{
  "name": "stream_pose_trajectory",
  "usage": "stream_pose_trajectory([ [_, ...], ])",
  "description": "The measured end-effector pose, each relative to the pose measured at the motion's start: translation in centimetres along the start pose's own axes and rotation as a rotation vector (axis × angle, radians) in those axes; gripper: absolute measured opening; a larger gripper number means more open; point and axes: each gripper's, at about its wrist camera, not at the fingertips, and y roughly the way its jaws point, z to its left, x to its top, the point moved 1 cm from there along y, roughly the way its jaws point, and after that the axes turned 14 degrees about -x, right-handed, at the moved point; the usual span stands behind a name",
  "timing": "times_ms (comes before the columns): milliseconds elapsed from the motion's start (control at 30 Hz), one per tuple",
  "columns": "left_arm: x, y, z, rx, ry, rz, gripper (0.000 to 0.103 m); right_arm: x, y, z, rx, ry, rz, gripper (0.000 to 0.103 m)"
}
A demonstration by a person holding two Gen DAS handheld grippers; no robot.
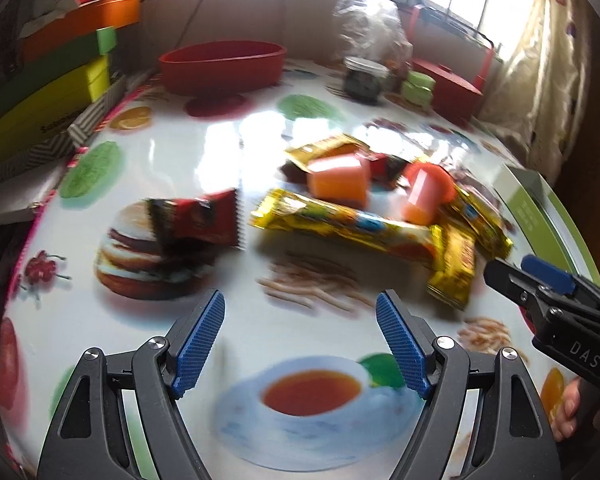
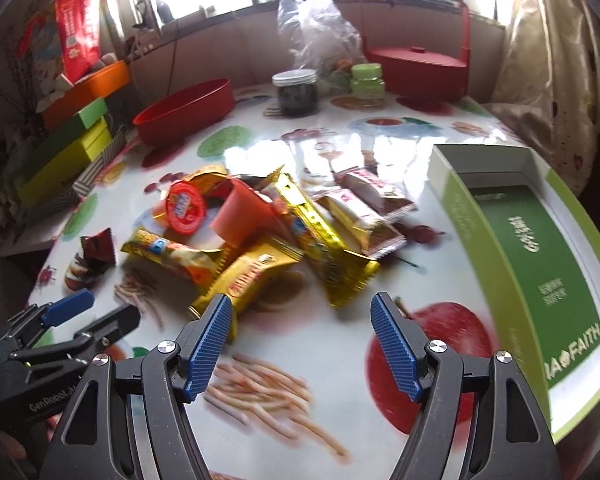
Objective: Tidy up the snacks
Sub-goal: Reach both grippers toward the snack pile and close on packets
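Left gripper (image 1: 300,342), black frame with blue ribbed pads: fingers spread wide, nothing between them. It hovers above the glossy tablecloth printed with food pictures (image 1: 220,148), over a printed teacup. View is motion-blurred.

Right gripper (image 2: 302,344), same build: fingers also spread wide and empty, above a printed apple and printed fries. Its left fingertip sits just at the near corner of a gold foil wafer packet (image 2: 256,272); contact cannot be judged.

Each gripper shows in the other's view at the frame edge, so the two are side by side, near each other.

Snack pile sits mid-table, just ahead of both grippers:
- long yellow foil snack bar (image 2: 320,236) lying diagonally, overlapping the wafer packet
- second yellow printed bar (image 2: 168,254) to the left of it
- orange jelly cup with red printed lid (image 2: 184,208), tipped on its side
- plain orange plastic cup (image 2: 240,216) beside it, also tipped
- two pale pink-and-brown wrapped bars (image 2: 364,208) on the right flank
- small dark red sachet (image 2: 98,246), apart from the pile on its left

Open green and white cardboard box (image 2: 540,248) lies to the right of the pile, interior bare.

Far side: red oval plastic tub (image 2: 186,110), dark-filled jar with silver lid (image 2: 296,92).
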Motion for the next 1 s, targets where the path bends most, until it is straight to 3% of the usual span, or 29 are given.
stream_pose_trajectory([
  [400,2.1,-1.3,4.4,0.069,-0.049,-0.044,0.079,1.2,2.1,2.3,0.016,-0.027,0.041,0.073],
  [733,3.6,-0.9,6.5,0.102,-0.025,-0.043,0.079,0.9,2.7,1.4,-0.060,-0.055,0.054,0.072],
  [867,3.9,-0.6,6.6,0.074,-0.009,-0.040,0.079,0.5,3.1,0.6,-0.108,-0.064,0.072,0.071],
  [1000,3.6,-0.3,5.5,-0.016,0.004,-0.019,0.079,0.5,3.1,-0.2,-0.128,-0.065,0.070,0.071],
])
